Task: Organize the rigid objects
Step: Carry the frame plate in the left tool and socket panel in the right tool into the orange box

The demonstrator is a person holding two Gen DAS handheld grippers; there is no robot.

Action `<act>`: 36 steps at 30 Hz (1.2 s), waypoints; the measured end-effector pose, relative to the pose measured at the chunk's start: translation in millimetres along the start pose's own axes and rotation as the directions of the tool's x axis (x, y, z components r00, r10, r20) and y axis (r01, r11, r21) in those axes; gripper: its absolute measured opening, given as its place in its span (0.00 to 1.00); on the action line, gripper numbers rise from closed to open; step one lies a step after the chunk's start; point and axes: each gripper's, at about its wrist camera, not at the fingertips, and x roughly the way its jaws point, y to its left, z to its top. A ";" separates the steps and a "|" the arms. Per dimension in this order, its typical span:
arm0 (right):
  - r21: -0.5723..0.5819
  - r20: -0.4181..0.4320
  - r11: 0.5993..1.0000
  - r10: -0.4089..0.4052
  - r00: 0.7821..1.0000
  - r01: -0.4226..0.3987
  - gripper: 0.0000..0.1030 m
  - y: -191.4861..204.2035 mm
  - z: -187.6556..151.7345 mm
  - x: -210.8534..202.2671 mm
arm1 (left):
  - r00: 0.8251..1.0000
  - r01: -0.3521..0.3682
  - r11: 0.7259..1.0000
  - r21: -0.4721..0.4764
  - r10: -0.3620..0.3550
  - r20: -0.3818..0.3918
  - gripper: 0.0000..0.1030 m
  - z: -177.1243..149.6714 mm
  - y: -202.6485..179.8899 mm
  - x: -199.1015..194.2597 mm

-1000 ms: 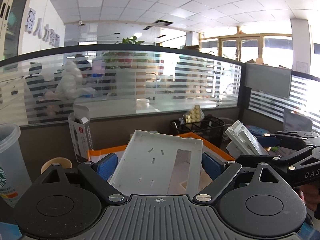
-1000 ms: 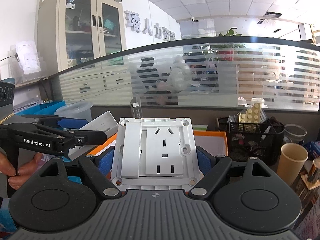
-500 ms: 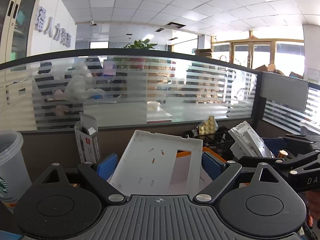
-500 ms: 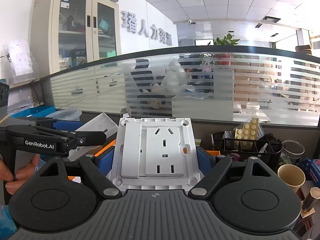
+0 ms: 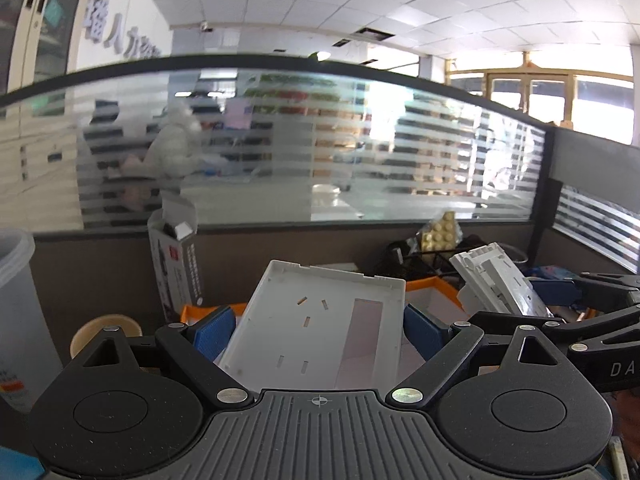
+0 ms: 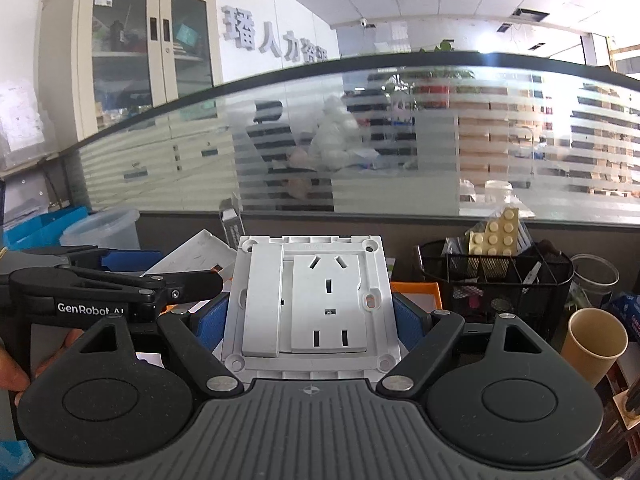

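Note:
In the left wrist view my left gripper (image 5: 317,332) is shut on a white plastic cover plate (image 5: 316,300), its blue pads (image 5: 214,328) pressing both side edges. The plate's back faces the camera, tilted up. My right gripper (image 6: 310,318) is shut on a white wall socket with a switch (image 6: 316,288), held flat between its blue pads (image 6: 408,320). Each view shows the other tool. The right gripper (image 5: 560,300) with the socket (image 5: 496,280) is on the right. On the left a hand (image 6: 12,372) holds the left gripper (image 6: 132,276) with the plate (image 6: 196,252).
An orange tray (image 6: 416,290) lies just beyond both grippers. A black mesh basket (image 6: 496,280) with a beige studded brick (image 6: 496,236) stands at the right, beside a paper cup (image 6: 592,344). At the left are a clear plastic cup (image 5: 16,300) and a small carton (image 5: 176,264). A frosted glass partition (image 5: 360,152) closes the back.
Both grippers have drifted sideways over the desk with their pieces, and the left one has rolled a little. Both grips look unchanged.

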 end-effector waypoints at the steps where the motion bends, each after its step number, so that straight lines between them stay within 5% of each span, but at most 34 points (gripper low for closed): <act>1: 0.005 -0.004 1.000 -0.001 1.000 0.001 0.78 -0.4 -0.9 2.9 | 1.000 -0.008 1.000 -0.008 0.008 -0.005 0.89 -2.2 1.0 1.9; 19: 0.036 -0.039 0.999 -0.033 0.999 0.034 0.78 -1.8 -14.1 50.6 | 0.996 -0.070 0.995 -0.077 0.067 -0.052 0.89 -19.7 21.8 32.0; 36: 0.018 -0.076 0.996 -0.089 0.993 0.090 0.78 -8.5 -23.5 63.5 | 0.993 -0.088 0.995 -0.049 0.084 -0.078 0.89 -26.5 21.6 47.1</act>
